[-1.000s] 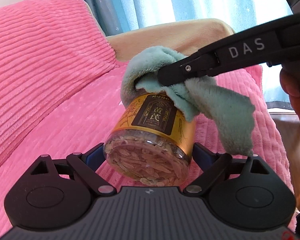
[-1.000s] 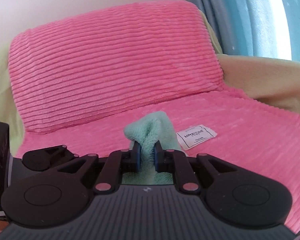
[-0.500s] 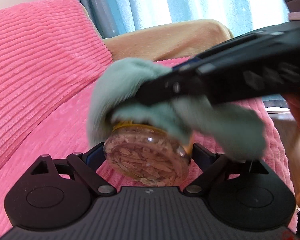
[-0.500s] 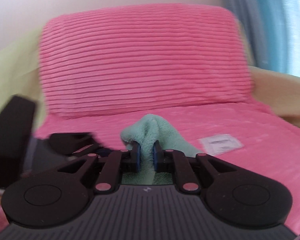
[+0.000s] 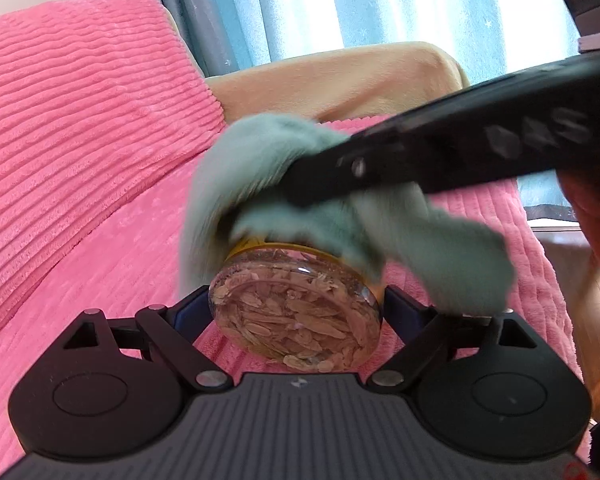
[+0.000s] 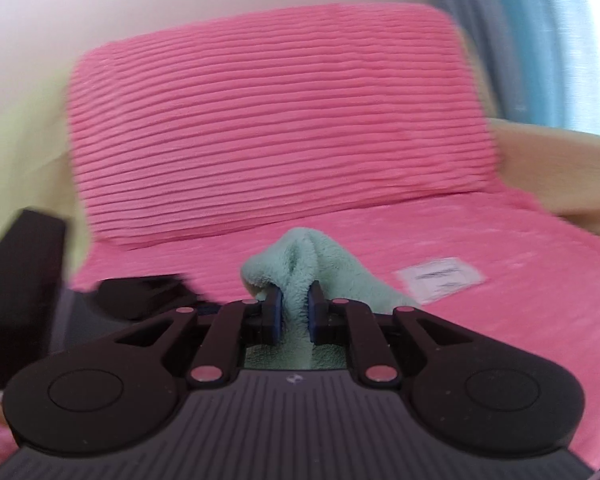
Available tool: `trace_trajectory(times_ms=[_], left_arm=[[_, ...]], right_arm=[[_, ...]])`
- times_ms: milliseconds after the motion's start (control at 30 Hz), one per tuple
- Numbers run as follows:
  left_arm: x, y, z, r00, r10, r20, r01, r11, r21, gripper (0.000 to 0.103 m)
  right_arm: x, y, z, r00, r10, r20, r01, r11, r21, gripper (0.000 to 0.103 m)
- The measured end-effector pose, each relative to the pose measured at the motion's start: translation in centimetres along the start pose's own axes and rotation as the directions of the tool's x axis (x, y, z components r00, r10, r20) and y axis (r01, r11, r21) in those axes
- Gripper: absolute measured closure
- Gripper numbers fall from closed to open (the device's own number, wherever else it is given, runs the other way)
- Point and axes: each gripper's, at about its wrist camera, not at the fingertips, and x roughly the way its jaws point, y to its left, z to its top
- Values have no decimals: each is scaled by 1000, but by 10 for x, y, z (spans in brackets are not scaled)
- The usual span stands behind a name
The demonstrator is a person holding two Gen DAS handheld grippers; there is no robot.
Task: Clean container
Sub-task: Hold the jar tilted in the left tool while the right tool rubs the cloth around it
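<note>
Wiping mid-job here: I'm clamping the jar (image 5: 296, 316) in my left gripper (image 5: 298, 312) while my right gripper (image 6: 294, 314), pinching the cloth (image 6: 304, 264), is rubbing its side; can't tell what's left.

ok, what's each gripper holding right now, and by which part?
Left gripper: the jar, clamped across its clear lower body. Right gripper: the green cloth, pinched at a bunched fold, draped over the jar's top.
</note>
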Motion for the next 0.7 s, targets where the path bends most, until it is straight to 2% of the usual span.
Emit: trace_trajectory(times_ms=[100, 200, 267, 333, 433, 500, 600, 700], left_arm=[[-4, -4, -1, 1000, -3, 0, 3, 1000, -5, 13], [23, 63, 1, 999, -38, 18, 37, 999, 5, 13], [25, 64, 2, 999, -37, 14, 37, 999, 10, 14], [28, 63, 2, 999, -45, -8, 45, 999, 16, 16], [34, 68, 0, 998, -54, -36, 54, 999, 2, 16], [34, 78, 0, 997, -71, -29, 70, 997, -37, 16], [36, 96, -1, 991, -133, -23, 128, 982, -139, 14], [40, 118, -5, 977, -213, 8, 208, 940, -271, 14]], right_arm=[[1, 2, 1, 1000, 2, 0, -2, 1000, 2, 93], [3, 4, 2, 1000, 3, 0, -3, 1000, 3, 93], [4, 5, 3, 1000, 4, 0, -4, 1000, 5, 94], [-2, -17, -5, 1000, -17, 2, 17, 999, 49, 94], [-3, -16, -7, 1000, -6, 1, 6, 999, 48, 93], [-4, -16, -7, 1000, -2, -1, 2, 999, 45, 93], [-6, -18, -7, 1000, 3, -5, -3, 998, 56, 93], [-8, -20, -7, 1000, 4, -7, -3, 997, 71, 93]])
